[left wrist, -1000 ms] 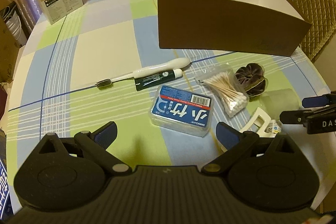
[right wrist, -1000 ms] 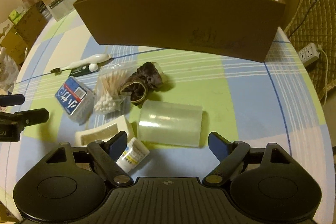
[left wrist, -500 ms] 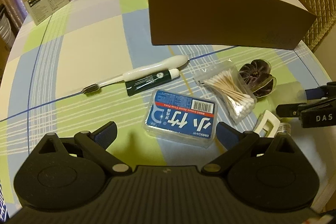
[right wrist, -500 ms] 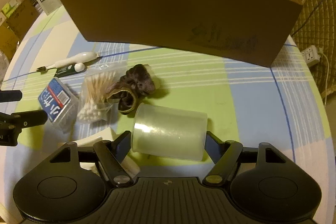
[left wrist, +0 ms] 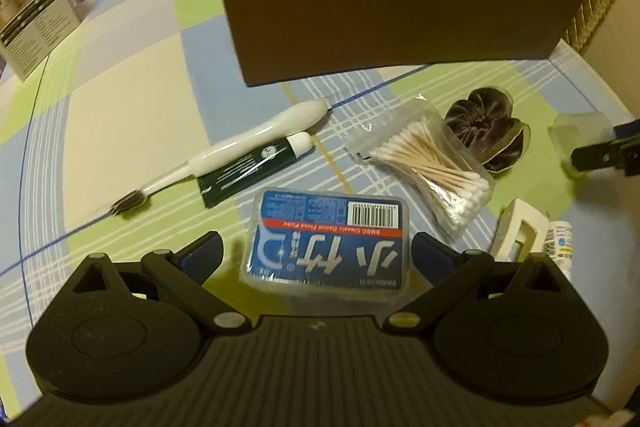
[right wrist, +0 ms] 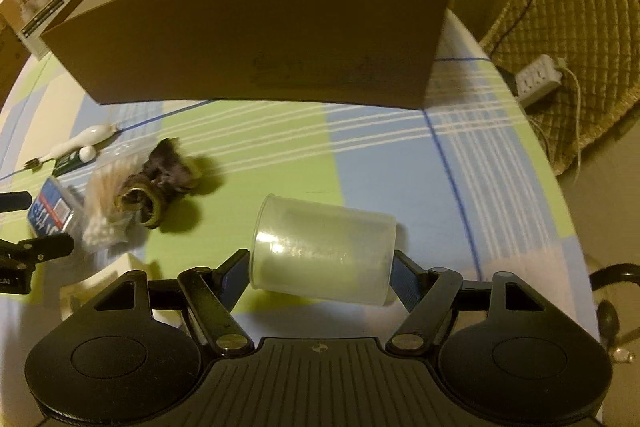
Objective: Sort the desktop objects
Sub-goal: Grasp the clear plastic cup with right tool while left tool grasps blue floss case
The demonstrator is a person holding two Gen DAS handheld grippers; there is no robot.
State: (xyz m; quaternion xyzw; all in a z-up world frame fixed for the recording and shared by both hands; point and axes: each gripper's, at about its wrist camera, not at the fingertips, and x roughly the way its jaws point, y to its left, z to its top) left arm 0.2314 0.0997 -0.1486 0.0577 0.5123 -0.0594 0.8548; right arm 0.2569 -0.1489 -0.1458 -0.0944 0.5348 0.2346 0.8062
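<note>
Left wrist view: left gripper (left wrist: 316,255) hanging with jaws spread wide, gripping nothing. Dental floss pick box (left wrist: 326,241) lying flat on the table (left wrist: 120,107) directly ahead, centred in the gap, long axis running across from finger to finger; both pads standing clear of its short ends. Toothbrush (left wrist: 240,147) and toothpaste tube (left wrist: 256,167) lying beyond to the left, cotton swab bag (left wrist: 432,163) and dark scrunchie (left wrist: 484,123) to the right. Cardboard box (left wrist: 392,15) standing at the far edge.

Right wrist view: right gripper (right wrist: 320,271) bracketing the translucent plastic cup (right wrist: 324,251), lying on its side, axis across the jaws, rim toward the left finger, base toward the right. Pads appearing to be touching both ends; firm clamping not confirmable. Cardboard box straight ahead, well apart; judging the right side nearer to a finished grasp than the left.
</note>
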